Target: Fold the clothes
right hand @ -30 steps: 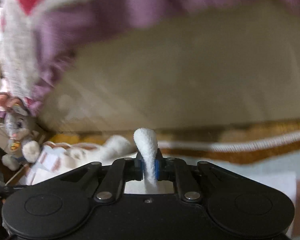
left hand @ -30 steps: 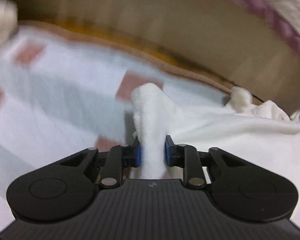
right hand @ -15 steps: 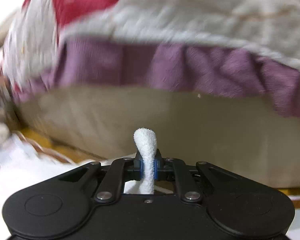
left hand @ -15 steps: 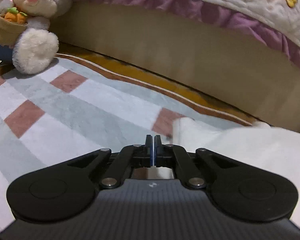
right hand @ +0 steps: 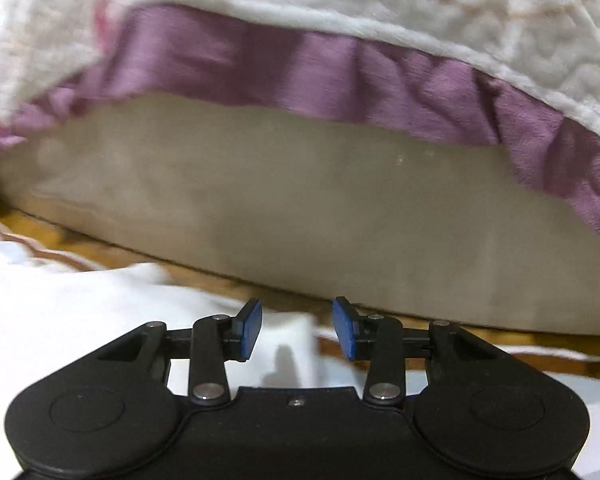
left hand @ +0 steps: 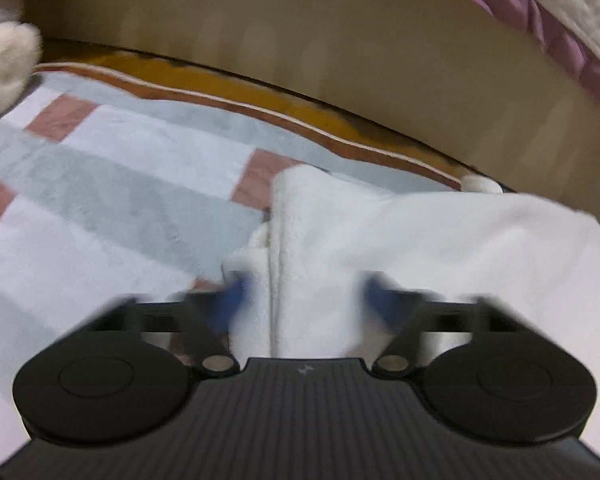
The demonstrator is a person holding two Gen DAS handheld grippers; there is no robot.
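Observation:
A white fleece garment [left hand: 420, 248] lies on a checked rug [left hand: 120, 168]. In the left wrist view a folded edge of it runs between the jaws of my left gripper [left hand: 304, 300], which stand wide apart and blurred; the cloth is not pinched. In the right wrist view the garment [right hand: 80, 320] lies low at the left, its edge under my right gripper [right hand: 296, 326], whose blue pads [right hand: 250, 328] stand apart and hold nothing.
A beige bed side [right hand: 300, 208] rises close ahead, with a white and purple quilt [right hand: 340, 72] hanging over it. A plush rabbit's foot [left hand: 4, 64] sits at the rug's far left corner. Wooden floor [left hand: 260, 92] shows beyond the rug's edge.
My right gripper has opened and let go of the white cloth it pinched. My left gripper, shut and empty half a second ago, has opened wide over the garment's folded edge.

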